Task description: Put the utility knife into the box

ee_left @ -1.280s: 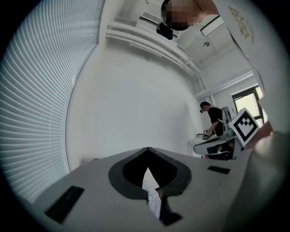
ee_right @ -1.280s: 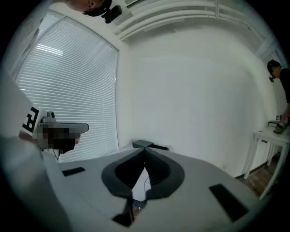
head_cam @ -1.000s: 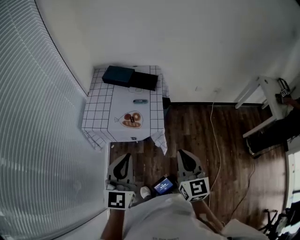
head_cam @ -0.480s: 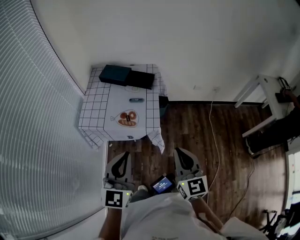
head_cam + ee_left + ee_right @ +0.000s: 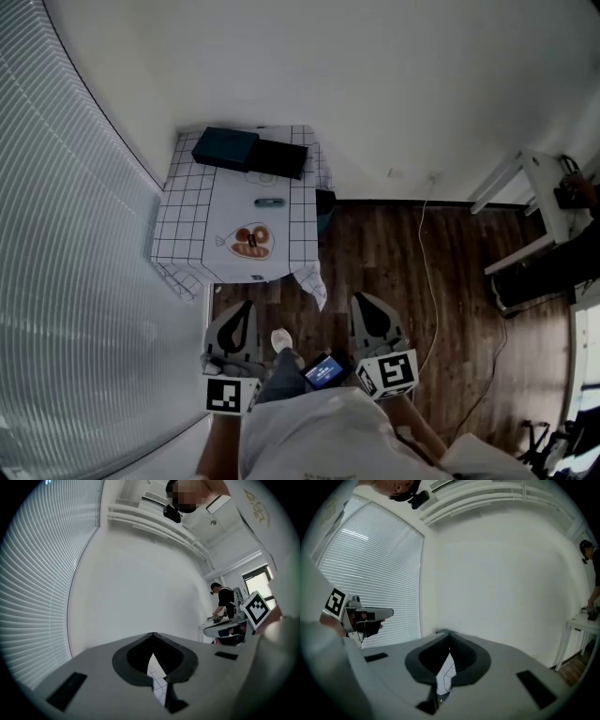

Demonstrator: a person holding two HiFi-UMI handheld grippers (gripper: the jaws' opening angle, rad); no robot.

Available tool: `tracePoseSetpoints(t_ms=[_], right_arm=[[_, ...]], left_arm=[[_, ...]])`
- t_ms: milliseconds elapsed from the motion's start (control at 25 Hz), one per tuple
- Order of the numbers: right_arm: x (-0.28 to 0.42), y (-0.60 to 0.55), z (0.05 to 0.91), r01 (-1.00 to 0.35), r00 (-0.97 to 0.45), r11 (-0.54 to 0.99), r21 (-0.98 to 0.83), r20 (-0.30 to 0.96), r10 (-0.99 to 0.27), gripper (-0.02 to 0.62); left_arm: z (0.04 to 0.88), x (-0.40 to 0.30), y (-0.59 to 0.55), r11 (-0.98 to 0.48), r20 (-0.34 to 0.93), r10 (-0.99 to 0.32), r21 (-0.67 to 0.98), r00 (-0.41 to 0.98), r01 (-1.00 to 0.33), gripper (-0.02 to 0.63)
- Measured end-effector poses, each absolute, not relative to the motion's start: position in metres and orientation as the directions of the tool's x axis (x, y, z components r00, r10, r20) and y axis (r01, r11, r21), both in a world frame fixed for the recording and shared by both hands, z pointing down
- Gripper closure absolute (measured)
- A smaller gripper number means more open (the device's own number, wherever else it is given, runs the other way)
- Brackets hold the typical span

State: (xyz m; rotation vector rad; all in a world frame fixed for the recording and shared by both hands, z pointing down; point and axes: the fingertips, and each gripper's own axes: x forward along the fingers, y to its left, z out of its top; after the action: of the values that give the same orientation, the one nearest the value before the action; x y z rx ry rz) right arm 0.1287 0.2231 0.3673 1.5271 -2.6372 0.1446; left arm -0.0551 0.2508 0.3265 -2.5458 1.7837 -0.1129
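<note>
A small table under a checked cloth (image 5: pixel 183 220) stands by the far wall, well ahead of both grippers. On it lies the utility knife (image 5: pixel 270 202), small and bluish, near the right edge. Behind it sit a dark box (image 5: pixel 225 147) and a black flat box (image 5: pixel 278 159) side by side. A heart-shaped print (image 5: pixel 248 241) marks the cloth's near end. My left gripper (image 5: pixel 246 306) and right gripper (image 5: pixel 362 300) hover low over the wooden floor, short of the table, both shut and empty. Through the left gripper (image 5: pixel 152 634) jaws a strip of the checked cloth shows; the right gripper (image 5: pixel 448 633) faces the wall corner.
Window blinds (image 5: pixel 66 234) run along the left, a white wall behind the table. A dark bin (image 5: pixel 324 202) stands at the table's right. A cable (image 5: pixel 427 272) trails over the floor. A white desk (image 5: pixel 525 202) and another person (image 5: pixel 226 603) are off to the right.
The table has drifted up and left in the head view. A white shoe now shows on the floor between the grippers. Both grippers stay shut.
</note>
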Motion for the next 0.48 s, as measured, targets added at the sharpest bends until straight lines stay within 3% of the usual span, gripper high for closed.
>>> tracePoseSetpoints(t_ms=[480], right_arm=[[0.096, 0.132, 0.361, -0.898, -0.438, 0.440, -0.015, 0.126, -0.890, 0.589]], left_arm=[[0.325, -0.098, 0.146, -0.399, 0.006, -0.917, -0.059, 0.400, -0.915, 0.598]])
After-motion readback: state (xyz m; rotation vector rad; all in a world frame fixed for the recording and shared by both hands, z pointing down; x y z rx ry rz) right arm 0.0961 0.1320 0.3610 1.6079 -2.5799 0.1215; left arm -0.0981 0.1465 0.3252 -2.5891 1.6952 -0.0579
